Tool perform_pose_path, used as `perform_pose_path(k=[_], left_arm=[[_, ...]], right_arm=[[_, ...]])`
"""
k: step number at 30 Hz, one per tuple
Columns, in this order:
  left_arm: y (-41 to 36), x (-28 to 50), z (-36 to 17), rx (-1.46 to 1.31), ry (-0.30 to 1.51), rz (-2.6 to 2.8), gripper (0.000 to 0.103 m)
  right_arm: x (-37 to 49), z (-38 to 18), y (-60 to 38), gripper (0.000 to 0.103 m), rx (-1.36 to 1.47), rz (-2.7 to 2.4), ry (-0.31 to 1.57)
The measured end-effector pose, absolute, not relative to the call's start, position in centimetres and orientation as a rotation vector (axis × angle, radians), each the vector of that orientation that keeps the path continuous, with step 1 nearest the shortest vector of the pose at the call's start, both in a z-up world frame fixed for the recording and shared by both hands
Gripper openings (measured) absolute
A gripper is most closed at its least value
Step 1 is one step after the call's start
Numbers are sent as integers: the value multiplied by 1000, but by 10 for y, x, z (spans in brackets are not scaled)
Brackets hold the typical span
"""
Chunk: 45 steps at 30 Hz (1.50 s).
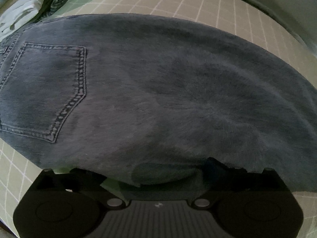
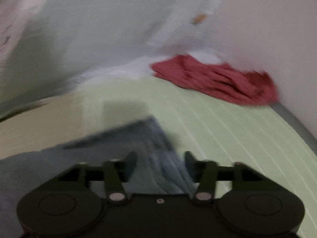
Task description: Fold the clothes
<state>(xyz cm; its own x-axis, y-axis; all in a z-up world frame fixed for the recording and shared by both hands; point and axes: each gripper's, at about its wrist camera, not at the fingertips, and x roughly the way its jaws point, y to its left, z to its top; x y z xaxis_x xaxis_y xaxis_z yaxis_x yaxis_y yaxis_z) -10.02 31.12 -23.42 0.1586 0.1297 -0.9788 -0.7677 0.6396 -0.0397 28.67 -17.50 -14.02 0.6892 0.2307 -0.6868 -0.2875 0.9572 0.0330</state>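
Jeans (image 1: pixel 158 91): blue denim, lying flat across a pale green sheet (image 1: pixel 11 170) printed with a white grid, one stitched back pocket (image 1: pixel 47 87) facing up at the left of the left wrist view. Left gripper (image 1: pixel 156 170): pointed steeply down over the near edge of the denim, its jaws spread wide, the cloth lying over and between the fingers with no pinch on it. Right gripper (image 2: pixel 160 162): jaws apart, a folded corner of the jeans (image 2: pixel 150 138) lying in the gap between the fingers (image 2: pixel 130 162); the pads do not press on it, though the view is blurred. Beyond the jeans, left wrist view: a heap of pale mint cloth (image 1: pixel 23 10) with a strip of further denim beside it, at the upper left on the sheet. Right wrist view: a crumpled red garment (image 2: pixel 218 81) well apart from the jeans, at the far edge of the sheet, against a pale wall (image 2: pixel 267 29).
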Motion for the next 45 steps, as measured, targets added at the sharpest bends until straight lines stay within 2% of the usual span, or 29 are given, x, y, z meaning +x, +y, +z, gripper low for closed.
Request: perform_pose_path(k=[7, 9, 10, 11, 19, 23, 27, 29, 31, 32, 35, 42, 45], left_arm=[[310, -96, -236, -630, 1260, 741, 103], [310, -96, -237, -631, 1260, 745, 103], [310, -95, -237, -632, 1259, 747, 103], [310, -95, -237, -633, 1259, 751, 103], [308, -95, -238, -634, 1243, 768, 103], [307, -95, -238, -634, 1236, 775, 103], [306, -94, -237, -629, 1229, 772, 103], [305, -94, -237, -625, 1221, 774, 103], [303, -94, -236, -619, 1203, 781, 103], [301, -95, -236, -615, 1192, 784, 103], [298, -97, -235, -604, 1166, 786, 103], [297, -145, -228, -705, 1029, 648, 103], [307, -143, -218, -714, 936, 629, 103]], right_arm=[[324, -169, -154, 65, -135, 378, 878], [326, -170, -158, 55, -100, 412, 881], [327, -168, -159, 28, -96, 426, 869], [327, -165, -159, 16, -99, 438, 850], [345, -139, -142, 15, -214, 459, 637], [344, -159, -103, 16, -412, 386, 621], [350, -173, -101, 22, -361, 253, 706], [347, -170, -103, 57, -332, 177, 721], [335, -160, -107, 67, -285, 125, 726], [325, -154, -110, 78, -236, 115, 738], [274, -141, -104, 100, -88, 180, 757], [119, -141, -32, 103, -102, 454, 779], [63, -142, -2, 103, -127, 591, 808]])
